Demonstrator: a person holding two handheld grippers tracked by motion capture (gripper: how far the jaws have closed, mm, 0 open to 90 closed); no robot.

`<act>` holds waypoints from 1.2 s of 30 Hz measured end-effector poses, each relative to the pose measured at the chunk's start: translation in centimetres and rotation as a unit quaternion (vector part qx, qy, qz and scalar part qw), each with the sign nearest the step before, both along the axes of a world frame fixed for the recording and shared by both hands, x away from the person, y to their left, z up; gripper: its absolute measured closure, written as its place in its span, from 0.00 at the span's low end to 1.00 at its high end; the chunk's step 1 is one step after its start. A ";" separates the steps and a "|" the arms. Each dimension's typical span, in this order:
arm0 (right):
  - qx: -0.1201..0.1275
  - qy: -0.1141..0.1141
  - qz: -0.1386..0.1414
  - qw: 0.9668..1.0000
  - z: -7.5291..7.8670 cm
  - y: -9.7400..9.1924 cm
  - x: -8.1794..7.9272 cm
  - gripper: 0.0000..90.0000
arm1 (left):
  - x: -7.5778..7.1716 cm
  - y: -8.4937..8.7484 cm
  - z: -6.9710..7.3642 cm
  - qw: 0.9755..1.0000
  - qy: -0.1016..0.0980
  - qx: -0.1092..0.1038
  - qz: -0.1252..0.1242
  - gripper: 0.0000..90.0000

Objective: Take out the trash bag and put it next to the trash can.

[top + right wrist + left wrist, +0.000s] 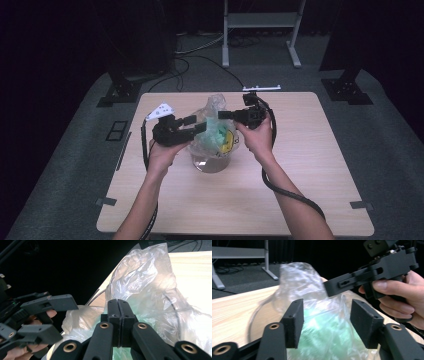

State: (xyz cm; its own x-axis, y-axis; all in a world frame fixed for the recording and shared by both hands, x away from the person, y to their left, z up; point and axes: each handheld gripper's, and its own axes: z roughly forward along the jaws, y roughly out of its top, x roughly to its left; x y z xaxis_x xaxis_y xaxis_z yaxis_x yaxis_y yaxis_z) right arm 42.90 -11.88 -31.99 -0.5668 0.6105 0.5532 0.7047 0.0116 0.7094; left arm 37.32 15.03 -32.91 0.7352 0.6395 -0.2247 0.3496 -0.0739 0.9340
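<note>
A crumpled clear plastic bag [212, 131] with green contents stood in a round glass bowl [210, 163] near the middle of the pale wooden surface [310, 165], its loose top rising above the rim. Both tools met at that top from opposite sides, probably so the film could be pulled apart or lifted without the bowl tipping.

The left tool [196, 126] reached in from the left with its jaws spread wide. In the left gripper view the bag [317, 322] lay between the two black pads [294, 320], which did not yet press it (contact at the edges was hard to judge through the blur).

The right tool [223, 114] came in from the right, near the bag's upper fold. In the right gripper view its jaws were pressed together; whether a thin bit of film [150, 285] was pinched between them could not be told.
</note>
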 end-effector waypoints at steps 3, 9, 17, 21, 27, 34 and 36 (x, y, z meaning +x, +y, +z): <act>0.004 -0.001 0.000 1.000 0.0 -0.4 -0.1 1.00 | -0.1 0.8 0.0 1.000 0.000 -0.007 0.010 0.45; 0.013 -0.002 -0.005 1.000 0.0 -1.2 -0.2 1.00 | -0.5 2.4 0.0 1.000 -0.003 -0.015 0.025 0.40; 0.019 -0.007 -0.012 1.000 0.3 -2.1 -0.3 1.00 | -1.0 4.1 -0.9 0.999 0.003 -0.020 0.046 0.37; 0.023 -0.008 -0.015 1.000 0.5 -2.4 -0.4 1.00 | -1.3 4.8 -1.4 0.998 0.006 -0.022 0.055 0.34; 0.028 -0.014 -0.017 0.999 1.0 -2.7 -0.4 1.00 | -2.1 5.4 -1.9 0.998 0.004 -0.018 0.062 0.31; 0.034 -0.021 -0.017 0.999 2.0 -2.9 -0.7 1.00 | -2.4 5.9 -2.9 0.998 0.012 -0.008 0.064 0.28; 0.035 -0.024 -0.017 0.999 2.3 -2.9 -0.8 1.00 | -2.5 6.1 -3.2 0.998 0.014 -0.006 0.065 0.27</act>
State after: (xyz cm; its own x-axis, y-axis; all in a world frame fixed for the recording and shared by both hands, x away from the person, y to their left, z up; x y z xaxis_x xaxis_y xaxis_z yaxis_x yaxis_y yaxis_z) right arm 42.12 -14.81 -29.68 -0.5729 0.5900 0.5689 0.6696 -0.0633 0.7400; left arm 34.87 21.08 -36.13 0.6392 0.7270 -0.2509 0.3807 -0.0156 0.9246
